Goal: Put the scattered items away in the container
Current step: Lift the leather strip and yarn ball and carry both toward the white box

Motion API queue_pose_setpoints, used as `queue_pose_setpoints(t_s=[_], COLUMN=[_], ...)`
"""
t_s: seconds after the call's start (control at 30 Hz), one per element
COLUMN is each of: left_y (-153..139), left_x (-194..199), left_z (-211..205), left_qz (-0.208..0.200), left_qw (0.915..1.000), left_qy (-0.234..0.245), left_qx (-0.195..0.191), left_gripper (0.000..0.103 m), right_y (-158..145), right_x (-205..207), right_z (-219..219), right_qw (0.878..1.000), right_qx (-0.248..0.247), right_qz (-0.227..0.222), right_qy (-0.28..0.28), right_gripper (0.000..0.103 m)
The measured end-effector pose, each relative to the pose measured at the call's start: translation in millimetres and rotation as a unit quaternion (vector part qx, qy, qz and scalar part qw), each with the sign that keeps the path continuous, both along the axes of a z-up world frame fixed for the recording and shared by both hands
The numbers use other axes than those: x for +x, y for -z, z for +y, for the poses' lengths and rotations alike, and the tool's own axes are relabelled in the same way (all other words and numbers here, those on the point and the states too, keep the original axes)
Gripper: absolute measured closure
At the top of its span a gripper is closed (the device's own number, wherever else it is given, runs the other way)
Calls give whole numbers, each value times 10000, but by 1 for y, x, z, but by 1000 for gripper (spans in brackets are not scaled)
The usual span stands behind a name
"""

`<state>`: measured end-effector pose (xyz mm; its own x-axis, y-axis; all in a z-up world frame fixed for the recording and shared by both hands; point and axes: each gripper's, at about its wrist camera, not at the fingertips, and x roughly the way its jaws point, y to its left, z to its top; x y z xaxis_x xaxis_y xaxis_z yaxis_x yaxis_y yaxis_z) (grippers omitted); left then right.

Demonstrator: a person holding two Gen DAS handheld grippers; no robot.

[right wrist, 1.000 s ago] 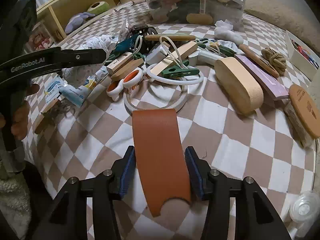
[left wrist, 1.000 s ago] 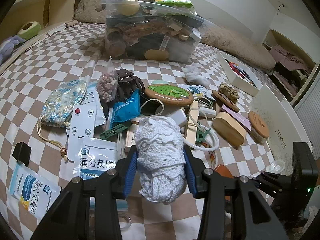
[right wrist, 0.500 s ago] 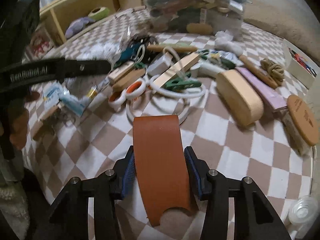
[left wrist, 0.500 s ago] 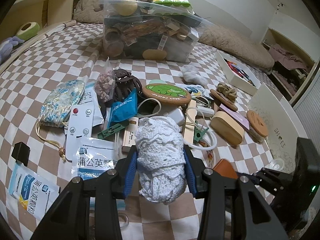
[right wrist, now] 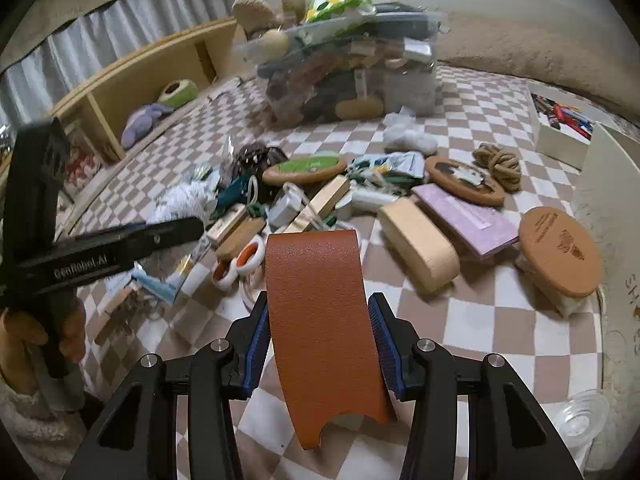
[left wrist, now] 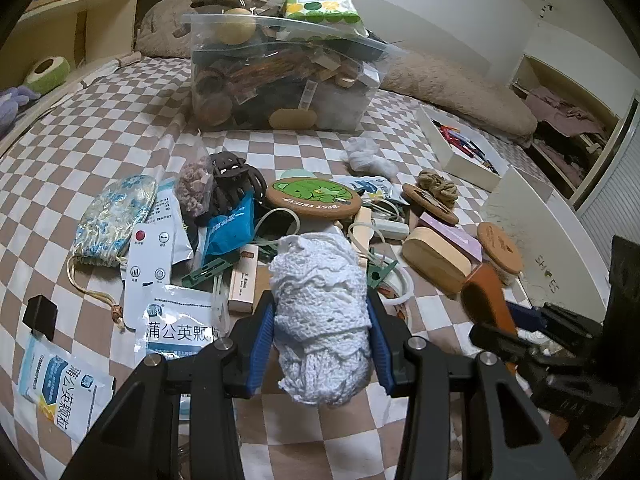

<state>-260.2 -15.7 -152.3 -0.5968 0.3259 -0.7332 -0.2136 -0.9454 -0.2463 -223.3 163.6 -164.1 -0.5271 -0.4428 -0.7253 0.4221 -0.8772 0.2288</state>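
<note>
Checkered bed (right wrist: pixel 500 320); orange leather strip (right wrist: pixel 320 320) lengthwise between right tool (right wrist: pixel 318 344) pads.

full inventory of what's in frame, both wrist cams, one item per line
clear container: 1, transparent, overfull, far end of bed
green pack: 1, atop container
round coaster: 1, green frog print, mid pile
remote: 1, white, left of pile
drawstring pouch: 1, blue floral, far left
hair claw: 1, dark brown, by pouch
wooden block: 1, tan, right of pile
rope knot: 1, tan, right
lace roll: 1, white, in left gripper
leather piece: 1, orange-brown, in right gripper
</note>
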Motion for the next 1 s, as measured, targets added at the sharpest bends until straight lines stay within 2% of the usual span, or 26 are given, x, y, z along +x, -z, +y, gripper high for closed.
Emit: queue_pose_setpoints(t_s=[0.77, 0.9, 1.0], left_y=[-30, -42, -52], left_x=[12, 17, 21], left_z=[25, 32, 36], left_qz=[403, 648, 755], left_qw=[9988, 9975, 9966], left_qy=[278, 275, 341], left_qx=[-26, -106, 25], left_gripper=[60, 60, 60], right_y=[-41, -50, -56], right_x=[2, 5, 8], right_z=[46, 52, 57], right_qw=[9962, 9949, 9940], right_qx=[-394, -486, -505], right_qz=[563, 672, 760], right_qy=[542, 570, 599], right_gripper=[54, 54, 54])
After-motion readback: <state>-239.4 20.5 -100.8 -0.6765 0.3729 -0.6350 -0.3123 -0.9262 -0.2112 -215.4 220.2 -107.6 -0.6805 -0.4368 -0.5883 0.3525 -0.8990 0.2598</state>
